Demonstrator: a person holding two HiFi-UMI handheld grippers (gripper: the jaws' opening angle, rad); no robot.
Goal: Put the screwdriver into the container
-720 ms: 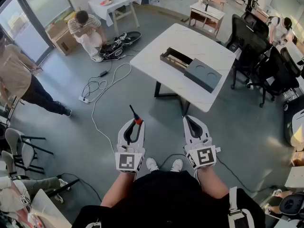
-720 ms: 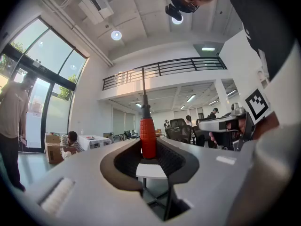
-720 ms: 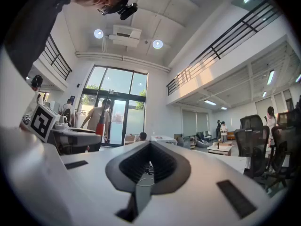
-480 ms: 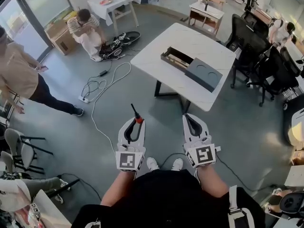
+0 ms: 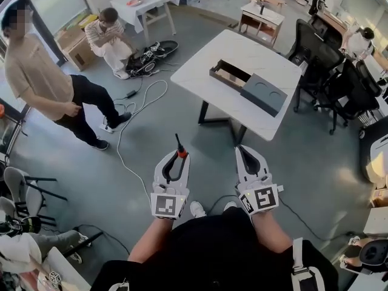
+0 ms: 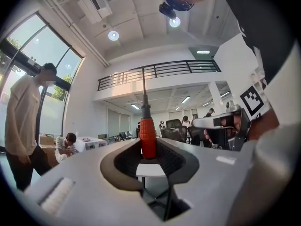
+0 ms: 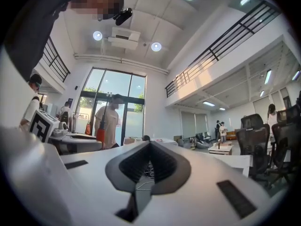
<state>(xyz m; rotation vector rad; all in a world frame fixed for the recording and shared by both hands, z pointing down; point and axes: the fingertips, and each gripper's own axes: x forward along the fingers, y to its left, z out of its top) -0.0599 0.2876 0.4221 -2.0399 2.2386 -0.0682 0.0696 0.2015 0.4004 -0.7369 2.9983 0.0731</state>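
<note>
My left gripper (image 5: 179, 154) is held low in front of me, over the grey floor, shut on the red handle of the screwdriver (image 5: 180, 151). The thin dark shaft sticks out past the fingertips, pointing away from me. In the left gripper view the red handle (image 6: 148, 138) stands upright, pinched between the dark pads (image 6: 124, 161). The container (image 5: 229, 74), an open wooden box, lies on the white table (image 5: 242, 50) ahead, with a grey slab (image 5: 264, 94) beside it. My right gripper (image 5: 242, 150) hovers level with the left, shut and empty, its tips touching (image 7: 149, 144).
A person in a beige top (image 5: 45, 80) stands on the floor to the left. Another person (image 5: 109, 34) crouches by cables (image 5: 138, 105) and equipment. Black office chairs (image 5: 324, 71) crowd the right side. Smaller tables (image 5: 145, 2) stand at the back.
The person in beige has walked in from the left edge toward the middle of the floor. Both grippers keep their pose, and the table has slid slightly right in the head view.
</note>
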